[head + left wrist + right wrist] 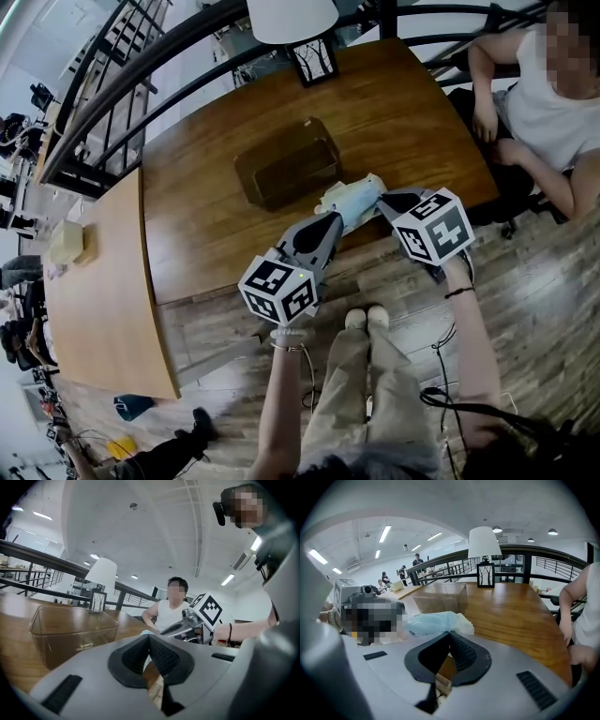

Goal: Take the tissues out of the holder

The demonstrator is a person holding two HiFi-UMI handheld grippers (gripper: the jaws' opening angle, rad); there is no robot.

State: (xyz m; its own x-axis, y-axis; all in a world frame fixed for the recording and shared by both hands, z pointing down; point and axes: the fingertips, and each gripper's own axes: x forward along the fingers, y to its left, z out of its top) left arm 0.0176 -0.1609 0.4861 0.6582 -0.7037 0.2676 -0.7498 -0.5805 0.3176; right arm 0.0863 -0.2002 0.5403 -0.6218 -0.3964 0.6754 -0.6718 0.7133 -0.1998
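Note:
A light-blue tissue pack (352, 197) lies outside the holder, near the wooden table's (412, 112) front edge, between my two grippers. The clear brown holder (286, 169) stands just behind it and looks empty. My left gripper (337, 217) is shut, and a white strip of the pack (144, 632) shows between its pads. My right gripper (382, 199) is shut with its tip against the pack's other end. From the right gripper (450, 633) the pack (436, 623) fills the space just past the tip, with the holder (440, 597) behind it. The left gripper (149, 637) hides most of the pack.
A lamp with a framed tree picture (312, 58) stands at the table's far edge. A person sits at the table's right end (534, 103). A lighter table (103, 281) adjoins on the left. A black railing (112, 103) runs behind.

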